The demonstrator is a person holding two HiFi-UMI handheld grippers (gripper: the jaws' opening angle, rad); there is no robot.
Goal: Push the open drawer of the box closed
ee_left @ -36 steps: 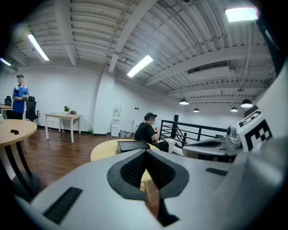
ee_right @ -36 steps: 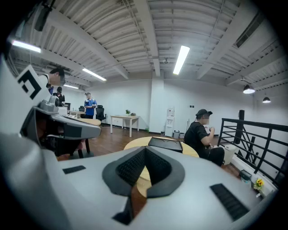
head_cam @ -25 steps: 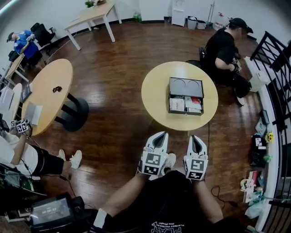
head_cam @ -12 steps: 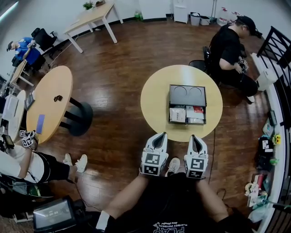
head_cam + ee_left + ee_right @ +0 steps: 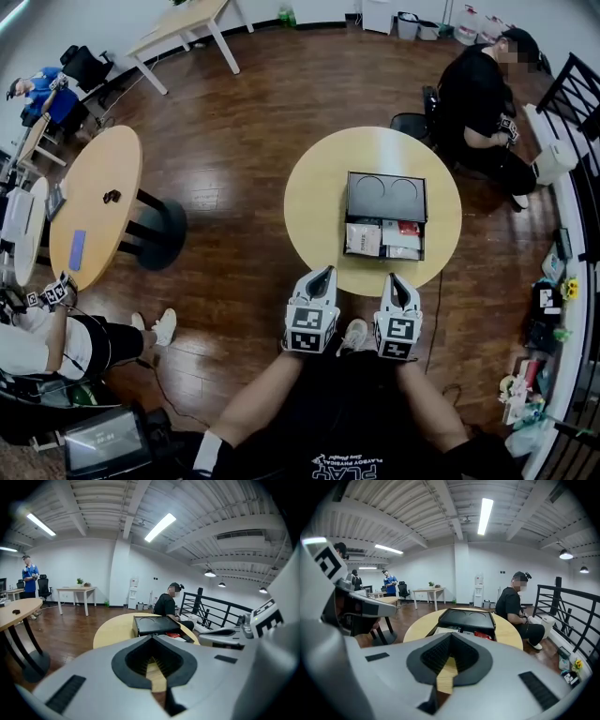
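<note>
A black box (image 5: 386, 195) sits on a round yellow table (image 5: 314, 202). Its drawer (image 5: 384, 240) is pulled out toward me and holds white and red packets. My left gripper (image 5: 325, 274) and right gripper (image 5: 392, 279) hover side by side at the table's near edge, short of the drawer, both shut and empty. In the left gripper view the left gripper (image 5: 152, 637) points at the box (image 5: 153, 624), with the drawer (image 5: 182, 638) right of it. From the right gripper (image 5: 451, 634), the box (image 5: 468, 618) and the drawer (image 5: 461, 631) lie straight ahead.
A person in black (image 5: 478, 89) sits just behind the table on the right. A second round table (image 5: 94, 202) stands to the left, another person (image 5: 37, 333) sits at lower left, and a black railing (image 5: 574, 98) runs along the right. My legs and shoe (image 5: 352, 333) are below.
The table and box have come nearer in the head view; the gripper tips now reach the table's near edge. Both grippers stay shut.
</note>
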